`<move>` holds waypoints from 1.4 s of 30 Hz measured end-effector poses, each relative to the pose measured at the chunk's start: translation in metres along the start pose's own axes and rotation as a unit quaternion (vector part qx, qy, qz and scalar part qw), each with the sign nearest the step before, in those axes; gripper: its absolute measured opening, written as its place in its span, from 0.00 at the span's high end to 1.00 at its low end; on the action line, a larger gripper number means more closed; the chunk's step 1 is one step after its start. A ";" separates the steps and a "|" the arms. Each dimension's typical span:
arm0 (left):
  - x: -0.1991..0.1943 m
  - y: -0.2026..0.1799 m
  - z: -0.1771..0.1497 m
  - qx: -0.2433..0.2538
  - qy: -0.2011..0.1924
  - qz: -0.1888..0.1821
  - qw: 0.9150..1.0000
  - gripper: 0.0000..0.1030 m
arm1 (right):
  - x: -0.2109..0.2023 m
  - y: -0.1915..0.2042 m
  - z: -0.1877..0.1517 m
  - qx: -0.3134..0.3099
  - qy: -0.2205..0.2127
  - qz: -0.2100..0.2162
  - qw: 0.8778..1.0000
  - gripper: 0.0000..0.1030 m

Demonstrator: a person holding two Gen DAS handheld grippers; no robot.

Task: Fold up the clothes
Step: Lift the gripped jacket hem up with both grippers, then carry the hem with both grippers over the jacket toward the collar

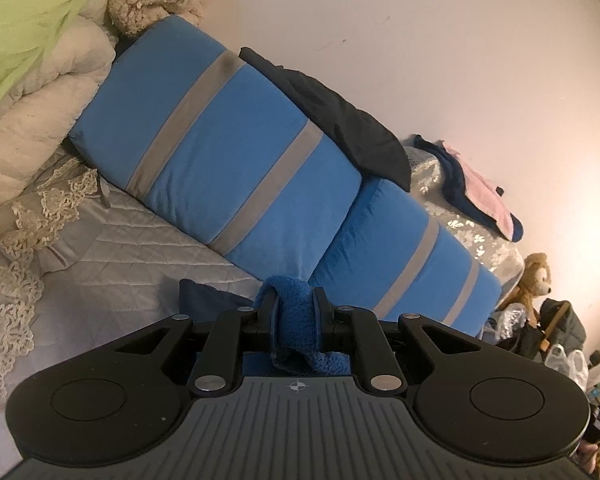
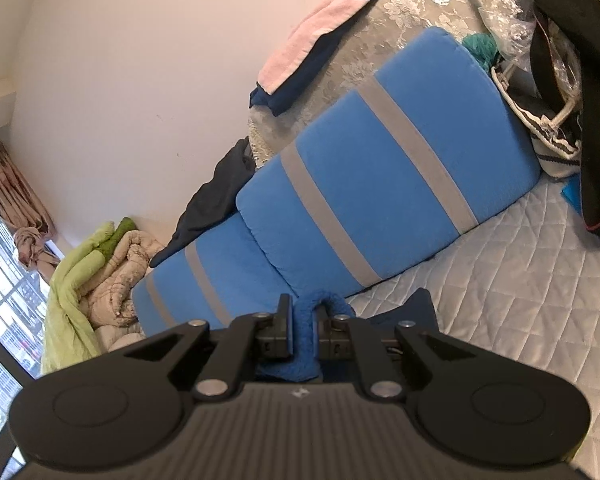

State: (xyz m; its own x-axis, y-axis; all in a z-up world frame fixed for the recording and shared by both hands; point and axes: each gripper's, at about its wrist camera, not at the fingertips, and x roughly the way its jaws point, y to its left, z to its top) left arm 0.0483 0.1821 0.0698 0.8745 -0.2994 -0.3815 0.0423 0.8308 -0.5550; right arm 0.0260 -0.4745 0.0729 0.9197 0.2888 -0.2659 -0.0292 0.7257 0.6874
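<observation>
Both grippers are clamped on the same fuzzy blue garment: left gripper (image 1: 296, 304) has its jaws nearly closed with a bunched fold of blue fleece (image 1: 294, 320) squeezed between them, and the right gripper (image 2: 305, 320) is pinched just as narrow on another bunch of that fleece (image 2: 306, 334). The garment hangs below and behind the fingers, over the near part of the quilted bed (image 2: 500, 280); most of it is out of view, so its shape and whether any fold is made cannot be told. A darker blue bit of cloth (image 1: 204, 296) shows just beside the left fingers, low over the quilt, probably part of the same piece, not sure. My read: an early-to-middle stage, garment gripped at two points and carried or spread, no finished fold visible. Left to do: lay it flat on the quilt, fold it, set it aside. Along the bed's far edge against the wall lean two blue striped cushions (image 1: 220, 152), with a dark garment (image 1: 340, 116) draped on top and a pink-and-navy pile (image 2: 312, 48) further along, which may be waiting clothes.
</observation>
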 end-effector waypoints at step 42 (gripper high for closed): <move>0.164 0.034 0.000 0.038 0.053 0.109 0.992 0.84 | 0.162 -0.051 0.003 -0.094 0.059 -0.134 0.985 0.91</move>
State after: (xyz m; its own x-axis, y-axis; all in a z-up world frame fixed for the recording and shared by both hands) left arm 0.1931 0.1610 -0.0113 0.8110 -0.1541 -0.5644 -0.1017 0.9128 -0.3954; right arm 0.1778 -0.4667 -0.0028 0.8530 0.1339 -0.5044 0.1258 0.8853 0.4477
